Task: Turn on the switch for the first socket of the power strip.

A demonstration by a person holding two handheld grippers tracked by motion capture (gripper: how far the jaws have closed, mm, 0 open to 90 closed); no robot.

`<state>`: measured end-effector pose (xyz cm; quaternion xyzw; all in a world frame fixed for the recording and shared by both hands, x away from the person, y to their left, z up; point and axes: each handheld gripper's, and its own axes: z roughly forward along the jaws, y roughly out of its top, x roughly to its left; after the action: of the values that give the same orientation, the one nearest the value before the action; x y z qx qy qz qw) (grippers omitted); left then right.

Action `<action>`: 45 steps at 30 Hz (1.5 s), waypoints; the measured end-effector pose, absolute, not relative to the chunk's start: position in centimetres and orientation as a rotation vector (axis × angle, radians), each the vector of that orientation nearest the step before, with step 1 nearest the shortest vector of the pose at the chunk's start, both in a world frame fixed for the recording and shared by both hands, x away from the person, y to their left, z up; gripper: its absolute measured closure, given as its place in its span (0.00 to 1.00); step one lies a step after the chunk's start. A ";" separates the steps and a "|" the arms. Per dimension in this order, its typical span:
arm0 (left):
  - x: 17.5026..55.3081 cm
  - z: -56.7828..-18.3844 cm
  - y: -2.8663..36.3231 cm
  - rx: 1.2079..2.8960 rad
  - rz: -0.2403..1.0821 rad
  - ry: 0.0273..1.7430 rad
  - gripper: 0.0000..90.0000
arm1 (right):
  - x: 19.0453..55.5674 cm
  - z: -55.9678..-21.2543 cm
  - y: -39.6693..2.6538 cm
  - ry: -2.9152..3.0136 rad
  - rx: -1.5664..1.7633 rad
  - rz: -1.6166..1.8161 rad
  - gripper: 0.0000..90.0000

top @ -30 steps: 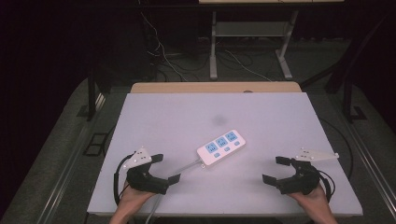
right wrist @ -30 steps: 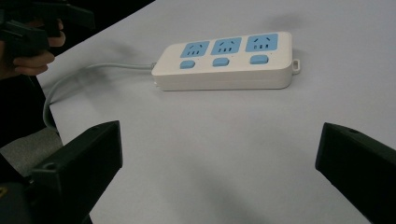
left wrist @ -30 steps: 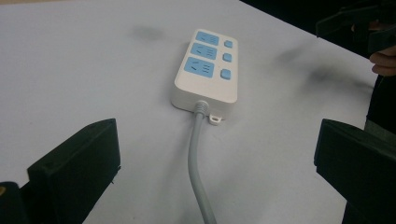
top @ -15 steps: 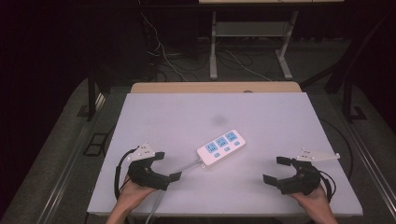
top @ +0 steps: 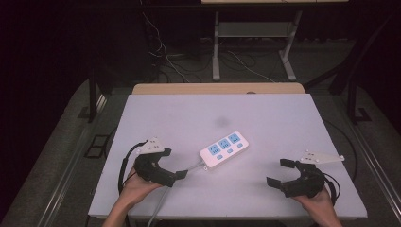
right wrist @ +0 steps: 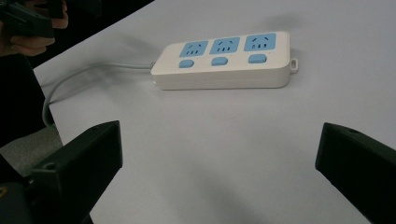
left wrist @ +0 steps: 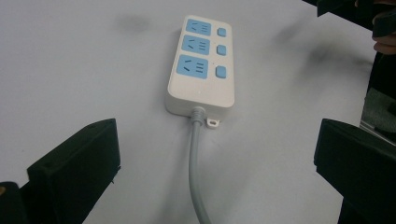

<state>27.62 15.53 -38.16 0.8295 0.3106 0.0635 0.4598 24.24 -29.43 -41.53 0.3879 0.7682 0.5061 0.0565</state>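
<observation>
The power strip (top: 224, 149) lies flat near the middle of the table (top: 283, 118); likely a light, rigid, smooth plastic shell, best pinched across its narrow width; its grey cable (left wrist: 195, 163) looks pliant and trails off the near edge; the left gripper (top: 166, 165) sits just beside its cable end, jaws spread, empty; the right gripper (top: 280, 172) is farther off, likewise spread.

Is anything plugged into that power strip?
No. All three blue sockets on the power strip are empty; only its own grey cord leaves it.
</observation>
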 end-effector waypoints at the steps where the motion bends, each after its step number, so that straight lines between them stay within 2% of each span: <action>1: 27.8 -38.0 15.4 2.044 0.156 0.761 0.00 | 24.3 -41.5 -29.4 2.331 1.175 1.534 0.00; 45: 33.5 -34.1 9.1 2.199 0.139 0.648 0.00 | 24.2 -41.6 -29.4 2.344 1.171 1.525 0.00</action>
<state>33.53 9.06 -34.14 0.8733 0.2572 0.0550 0.4101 24.24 -29.44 -41.57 0.3857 0.7720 0.5023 0.0547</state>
